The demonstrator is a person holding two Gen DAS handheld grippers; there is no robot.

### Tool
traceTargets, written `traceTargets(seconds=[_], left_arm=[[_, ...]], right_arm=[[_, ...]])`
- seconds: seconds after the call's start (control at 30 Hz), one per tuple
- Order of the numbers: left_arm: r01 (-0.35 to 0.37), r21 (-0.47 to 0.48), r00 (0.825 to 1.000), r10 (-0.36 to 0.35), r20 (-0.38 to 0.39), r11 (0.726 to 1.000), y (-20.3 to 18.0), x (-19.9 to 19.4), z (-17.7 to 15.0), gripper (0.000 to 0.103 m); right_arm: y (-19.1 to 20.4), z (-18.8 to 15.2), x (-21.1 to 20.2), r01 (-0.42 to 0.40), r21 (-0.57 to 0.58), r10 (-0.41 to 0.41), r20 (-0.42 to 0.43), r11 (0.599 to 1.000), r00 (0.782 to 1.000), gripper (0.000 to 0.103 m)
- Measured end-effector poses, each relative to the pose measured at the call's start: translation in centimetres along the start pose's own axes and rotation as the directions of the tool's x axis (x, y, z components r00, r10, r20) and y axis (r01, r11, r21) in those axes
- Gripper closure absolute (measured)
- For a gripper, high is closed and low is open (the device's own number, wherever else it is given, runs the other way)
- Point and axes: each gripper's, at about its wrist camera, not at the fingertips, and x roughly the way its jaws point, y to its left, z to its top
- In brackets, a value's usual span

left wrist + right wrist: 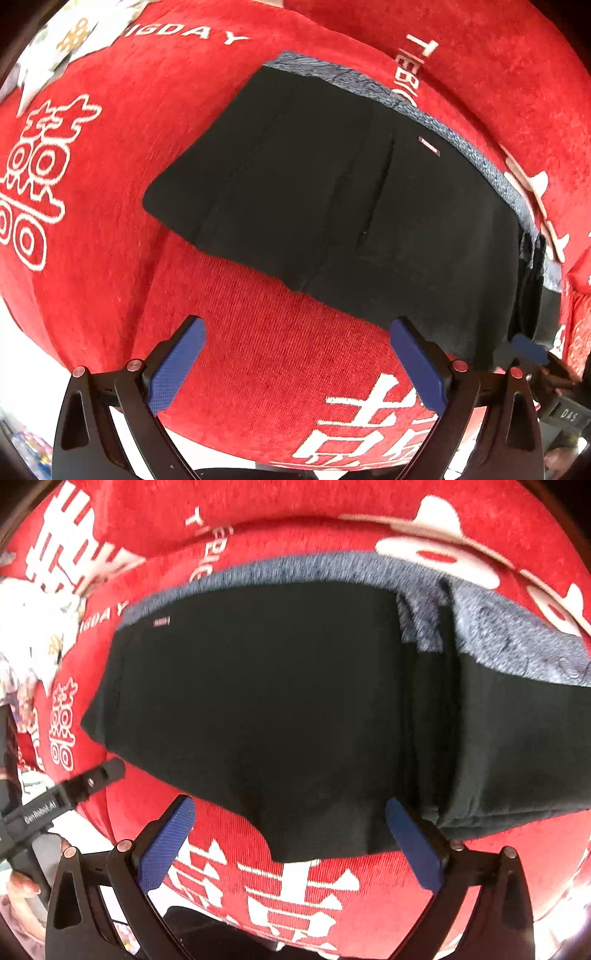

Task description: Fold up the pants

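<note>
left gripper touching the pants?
Apart. The left wrist view shows the left gripper, jaws open, with bare red cloth between it and the black pants.

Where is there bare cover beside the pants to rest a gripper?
Bare red cover lies between the black pants' near edge and the open left gripper, and again left of the pants toward the white characters. Crowded: the grey waistband side, where the right gripper straddles the pants' hem.
</note>
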Motion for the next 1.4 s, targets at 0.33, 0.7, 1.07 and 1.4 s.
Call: traceTargets(seconds=[0.33,0.7,1.07,1.4], left_arm=[[-0.032,0.055,0.999,0.033,-0.021,0.998,-2.7,0.4,1.0,0.003],[-0.010,0.004,1.000,0.010,-0.027,1.000,-1.6,0.6,1.1,0.003],[0.042,-0.045,0.999,-0.043,-0.006,0.998,0.5,0.4,1.1,0.003],[0.213,-0.170,0.977,-0.207,0.053,0.962,4.8,0.1,0.9,0.003]], right_arm=[[-1.1,-0.4,1.1,-0.018,0.024,0.019,-0.006,1.000,1.000,0.000],[-1.5,0.0,1.2,-0.048,0.060,0.049,-0.011,0.997,0.999,0.000],[-0.4,0.4,1.9,-0.008,0.029,0.009,-0.032,1.000,0.999,0.000],[0.1,0.5,2.3,0.016,0.001,-0.016,-0.043,1.000,0.999,0.000]])
